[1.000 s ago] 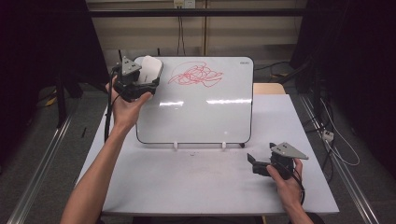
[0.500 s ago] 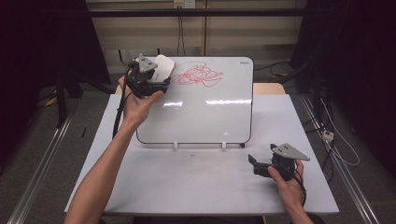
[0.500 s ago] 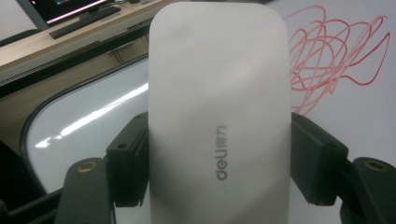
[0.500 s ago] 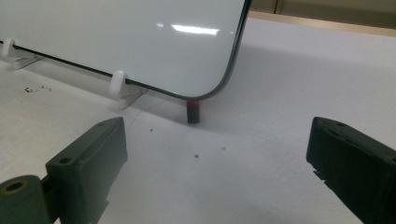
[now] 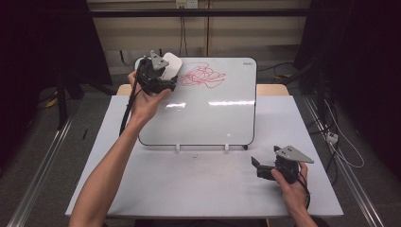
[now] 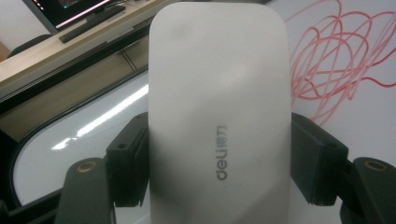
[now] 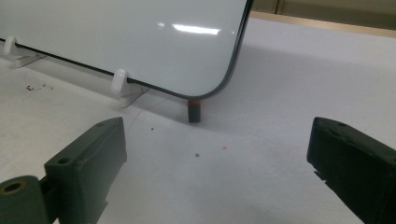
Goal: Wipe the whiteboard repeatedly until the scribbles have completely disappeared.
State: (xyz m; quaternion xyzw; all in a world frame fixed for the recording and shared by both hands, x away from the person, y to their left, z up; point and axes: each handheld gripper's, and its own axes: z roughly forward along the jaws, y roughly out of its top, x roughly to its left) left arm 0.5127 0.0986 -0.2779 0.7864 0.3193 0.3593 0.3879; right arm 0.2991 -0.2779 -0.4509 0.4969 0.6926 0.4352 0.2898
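Left gripper (image 5: 163, 78): pinching a white eraser (image 6: 218, 107) by its long sides, one jaw pressed on each edge.
Eraser: up at the top left corner of the whiteboard (image 5: 208, 123), just left of the red scribble (image 5: 203, 76). "deli" is printed on its back.
Whiteboard: propped up on the table (image 5: 189, 184) on small white feet (image 7: 120, 80); the lower part is wiped clean.
Right gripper (image 5: 257, 166): parked low on the table near the board's bottom right corner, jaws spread wide with nothing in them.
Marker (image 7: 194, 109): a dark stub peeking out under the board's corner.
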